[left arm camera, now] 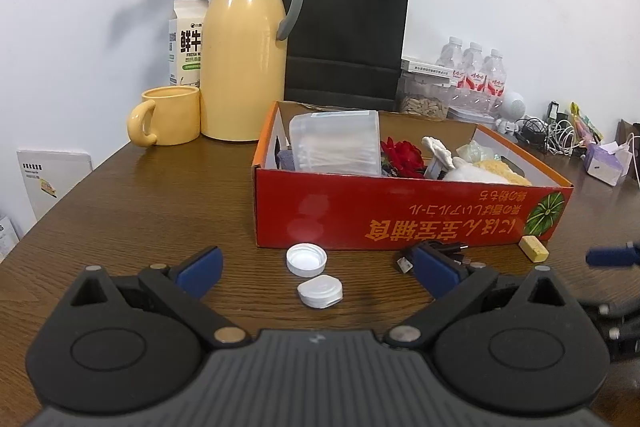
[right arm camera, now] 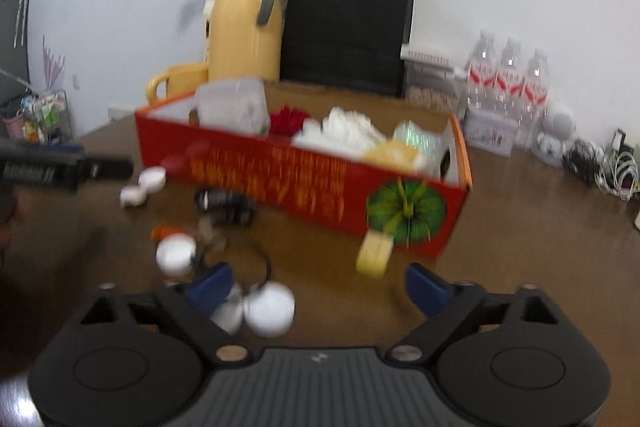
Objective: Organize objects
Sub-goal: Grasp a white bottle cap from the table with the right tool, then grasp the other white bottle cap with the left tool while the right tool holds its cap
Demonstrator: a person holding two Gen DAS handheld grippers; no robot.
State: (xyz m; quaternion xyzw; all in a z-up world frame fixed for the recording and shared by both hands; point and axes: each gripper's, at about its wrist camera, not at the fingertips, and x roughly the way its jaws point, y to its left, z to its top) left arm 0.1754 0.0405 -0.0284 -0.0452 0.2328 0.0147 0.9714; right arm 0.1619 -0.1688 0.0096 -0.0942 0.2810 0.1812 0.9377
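Note:
A red cardboard box point(left arm camera: 400, 215) holds a clear plastic tub point(left arm camera: 336, 143), a red flower point(left arm camera: 402, 155) and white soft items. In front of it on the brown table lie a white cap point(left arm camera: 306, 259) and a flat white case point(left arm camera: 320, 291), both between the spread fingers of my open left gripper point(left arm camera: 318, 273). A black plug and cable point(left arm camera: 444, 251) and a yellow block point(left arm camera: 533, 249) lie further right. The right wrist view is blurred: my right gripper point(right arm camera: 320, 287) is open, with the yellow block point(right arm camera: 374, 254) just ahead of it and white balls point(right arm camera: 269, 308) by its left finger.
Behind the box stand a yellow thermos jug point(left arm camera: 244, 59), a yellow mug point(left arm camera: 170, 115), a milk carton point(left arm camera: 186, 43), dried roses and a black paper bag point(left arm camera: 348, 35). Water bottles point(left arm camera: 476, 75), a jar, cables point(left arm camera: 556, 137) and a tissue pack crowd the back right.

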